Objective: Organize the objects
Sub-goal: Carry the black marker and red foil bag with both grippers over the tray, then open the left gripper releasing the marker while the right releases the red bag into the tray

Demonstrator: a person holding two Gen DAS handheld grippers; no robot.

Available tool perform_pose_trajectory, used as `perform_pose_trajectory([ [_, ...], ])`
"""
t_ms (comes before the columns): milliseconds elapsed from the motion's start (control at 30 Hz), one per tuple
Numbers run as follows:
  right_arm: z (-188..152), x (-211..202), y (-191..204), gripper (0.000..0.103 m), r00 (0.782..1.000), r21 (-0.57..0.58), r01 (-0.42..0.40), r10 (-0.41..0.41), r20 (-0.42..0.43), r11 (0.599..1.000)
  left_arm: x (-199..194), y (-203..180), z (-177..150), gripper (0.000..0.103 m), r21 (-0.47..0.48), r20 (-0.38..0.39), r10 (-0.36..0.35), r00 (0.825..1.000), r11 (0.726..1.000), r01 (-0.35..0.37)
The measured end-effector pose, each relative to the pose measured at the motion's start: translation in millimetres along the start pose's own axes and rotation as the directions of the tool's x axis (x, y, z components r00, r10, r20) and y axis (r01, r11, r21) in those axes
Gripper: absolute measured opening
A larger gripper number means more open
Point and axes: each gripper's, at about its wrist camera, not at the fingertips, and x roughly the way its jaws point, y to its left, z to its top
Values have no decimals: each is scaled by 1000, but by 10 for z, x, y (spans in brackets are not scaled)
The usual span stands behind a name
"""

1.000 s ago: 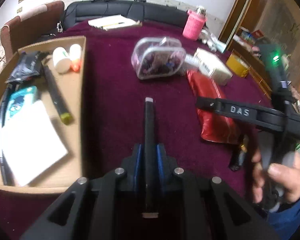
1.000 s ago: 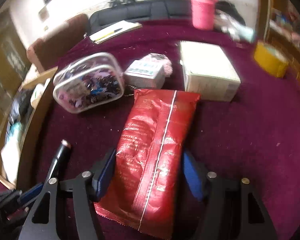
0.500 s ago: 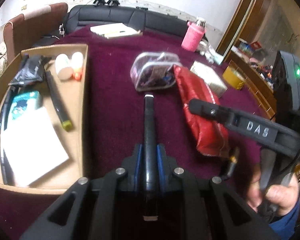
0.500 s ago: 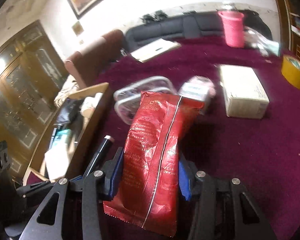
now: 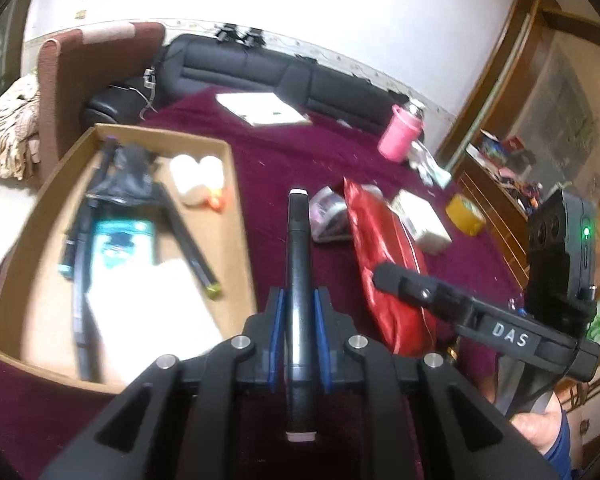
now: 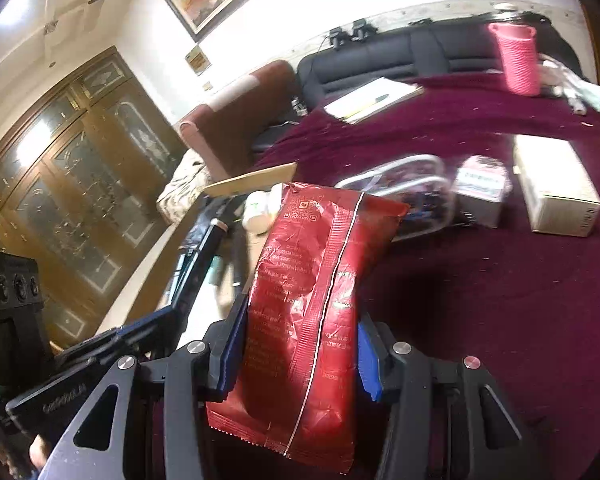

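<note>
My left gripper [image 5: 299, 300] is shut on a black marker [image 5: 298, 240] that sticks out forward, held above the maroon cloth beside the right wall of the cardboard box [image 5: 240, 216]. The box holds pens, a teal packet, white paper, two white bottles and a dark pouch. My right gripper [image 6: 296, 344] is shut on a red foil packet [image 6: 316, 280], its blue pads pressing both sides, lifted clear of the table. In the left wrist view the red packet [image 5: 388, 264] hangs just right of the marker. The marker [image 6: 208, 248] shows at the left of the right wrist view.
On the maroon cloth beyond lie a clear pouch [image 6: 412, 192], a small box [image 6: 482, 196] and a white box [image 6: 556, 196]. Farther back are a pink bottle [image 6: 518, 60], a notebook [image 6: 372, 98], yellow tape [image 5: 466, 214] and a black sofa [image 5: 280, 68].
Both grippers have risen with their loads. The red packet, flat on the cloth before, now hangs lifted and has moved left toward the box; the marker has come up beside the box wall.
</note>
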Motion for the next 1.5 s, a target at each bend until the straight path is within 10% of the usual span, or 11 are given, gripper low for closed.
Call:
perform_pose_trajectory([
  [767,174,1178,1176,53,987,-146,-16,-8,-160,989,-237,1458,96,15,-235,40,178,983,958,-164],
  [1500,65,1231,1235,69,989,-190,-14,-14,-149,982,-176,1465,48,16,-237,12,182,983,956,-174],
])
